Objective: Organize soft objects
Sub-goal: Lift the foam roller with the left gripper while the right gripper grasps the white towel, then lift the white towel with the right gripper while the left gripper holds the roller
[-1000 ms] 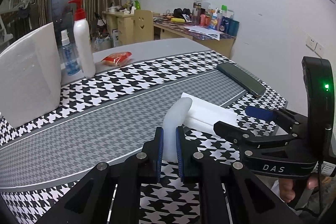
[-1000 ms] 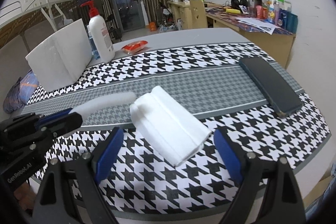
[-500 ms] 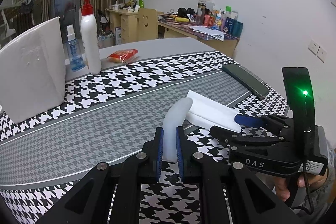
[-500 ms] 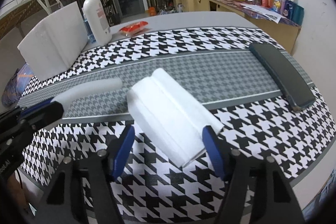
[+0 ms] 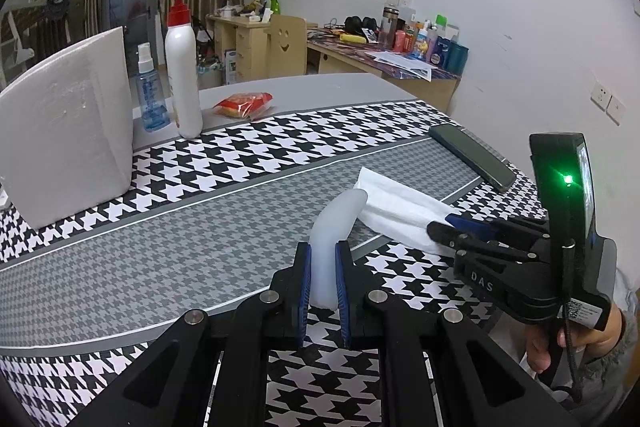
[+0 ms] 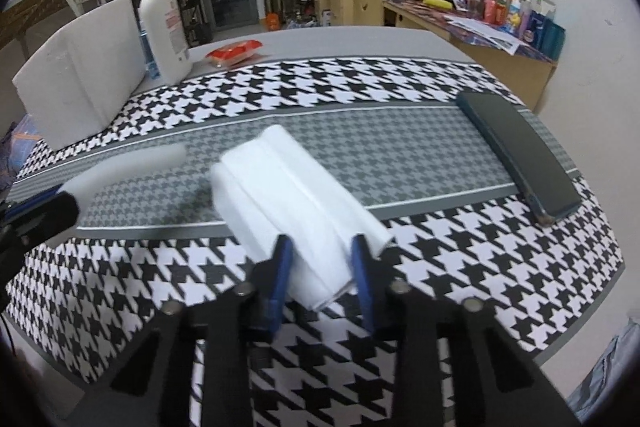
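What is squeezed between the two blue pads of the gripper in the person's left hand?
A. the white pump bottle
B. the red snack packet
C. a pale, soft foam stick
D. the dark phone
C: in the left wrist view the left gripper has its pads pressed against both sides of the pale foam stick, which curves up and away from them.

The tabletop wears black-and-white houndstooth with a finer grey houndstooth band down its middle — white-edged. On it: a white folded cloth, a translucent white tube, a dark phone, a red-capped white bottle — and a red packet.
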Available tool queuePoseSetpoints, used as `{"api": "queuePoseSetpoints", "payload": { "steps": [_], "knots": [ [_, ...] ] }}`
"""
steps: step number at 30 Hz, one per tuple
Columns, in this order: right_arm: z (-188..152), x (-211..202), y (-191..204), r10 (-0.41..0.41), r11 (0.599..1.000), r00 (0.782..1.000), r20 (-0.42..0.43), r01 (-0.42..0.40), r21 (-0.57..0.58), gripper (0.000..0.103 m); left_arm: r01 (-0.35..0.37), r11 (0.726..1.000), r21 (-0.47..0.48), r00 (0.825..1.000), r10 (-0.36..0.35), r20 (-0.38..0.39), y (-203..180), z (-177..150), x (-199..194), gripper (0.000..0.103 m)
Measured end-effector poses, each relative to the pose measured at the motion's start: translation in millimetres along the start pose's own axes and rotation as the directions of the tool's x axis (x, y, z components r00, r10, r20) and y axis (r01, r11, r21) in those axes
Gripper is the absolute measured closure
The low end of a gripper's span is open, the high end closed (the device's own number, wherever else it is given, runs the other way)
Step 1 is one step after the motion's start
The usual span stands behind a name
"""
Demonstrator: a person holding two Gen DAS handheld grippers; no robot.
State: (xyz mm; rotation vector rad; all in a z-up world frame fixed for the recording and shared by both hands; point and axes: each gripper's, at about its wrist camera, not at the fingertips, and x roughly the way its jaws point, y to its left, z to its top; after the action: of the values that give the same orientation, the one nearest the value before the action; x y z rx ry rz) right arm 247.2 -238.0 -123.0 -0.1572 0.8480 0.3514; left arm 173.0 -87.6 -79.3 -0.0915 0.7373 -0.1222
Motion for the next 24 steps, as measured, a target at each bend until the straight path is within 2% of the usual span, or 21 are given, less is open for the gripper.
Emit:
{"api": "queuePoseSetpoints", "payload": {
  "steps": [5, 10, 16, 18, 19, 21, 23, 24],
  "knots": [
    [1.5, 1.1, -1.8, -0.008, 1.000, 1.000, -0.006, 0.008, -0.004, 0.095, -0.001, 1.000, 0.000, 1.000, 0.001, 0.009, 0.7, -1.3, -4.7, 0.090],
    [-0.1, -3.9, -9.8, 0.044, 0.998, 0.999, -0.004, -0.044, 0.035, 0.098, -0.009, 1.000, -0.001, 1.000, 0.009, 0.027, 3.8, -0.9, -13.1, 0.090],
    [-5.3, -7.8, 0.4, 0.070, 0.997, 0.997, -0.020, -0.070, -0.017, 0.097, 0.000, 1.000, 0.000, 1.000, 0.000, 0.024, 2.6, -1.3, -12.5, 0.090],
    [-6.4, -11.5, 3.6, 0.089, 0.995, 0.996, -0.014, -0.089, -0.032, 0.094, 0.002, 1.000, -0.004, 1.000, -0.002, 0.021, 2.4, -1.7, -11.9, 0.090],
    [-6.2, -12.5, 5.0, 0.099, 0.994, 0.995, -0.017, -0.099, -0.038, 0.090, 0.004, 1.000, -0.005, 1.000, -0.004, 0.023, 2.3, -1.8, -11.8, 0.090],
    [-5.6, -13.6, 6.3, 0.097, 0.994, 0.995, -0.017, -0.098, -0.045, 0.076, 0.002, 1.000, -0.006, 1.000, -0.002, 0.024, 2.3, -1.5, -11.9, 0.090],
    [-6.0, -15.7, 7.7, 0.097, 0.994, 0.995, -0.005, -0.097, -0.059, 0.054, -0.001, 1.000, -0.008, 1.000, 0.001, 0.026, 3.3, -0.9, -11.9, 0.090],
    [-6.5, -17.0, 8.3, 0.098, 0.993, 0.995, 0.000, -0.098, -0.066, 0.051, -0.003, 1.000, -0.009, 1.000, 0.003, 0.026, 3.5, -0.7, -11.6, 0.090]
  ]
}}
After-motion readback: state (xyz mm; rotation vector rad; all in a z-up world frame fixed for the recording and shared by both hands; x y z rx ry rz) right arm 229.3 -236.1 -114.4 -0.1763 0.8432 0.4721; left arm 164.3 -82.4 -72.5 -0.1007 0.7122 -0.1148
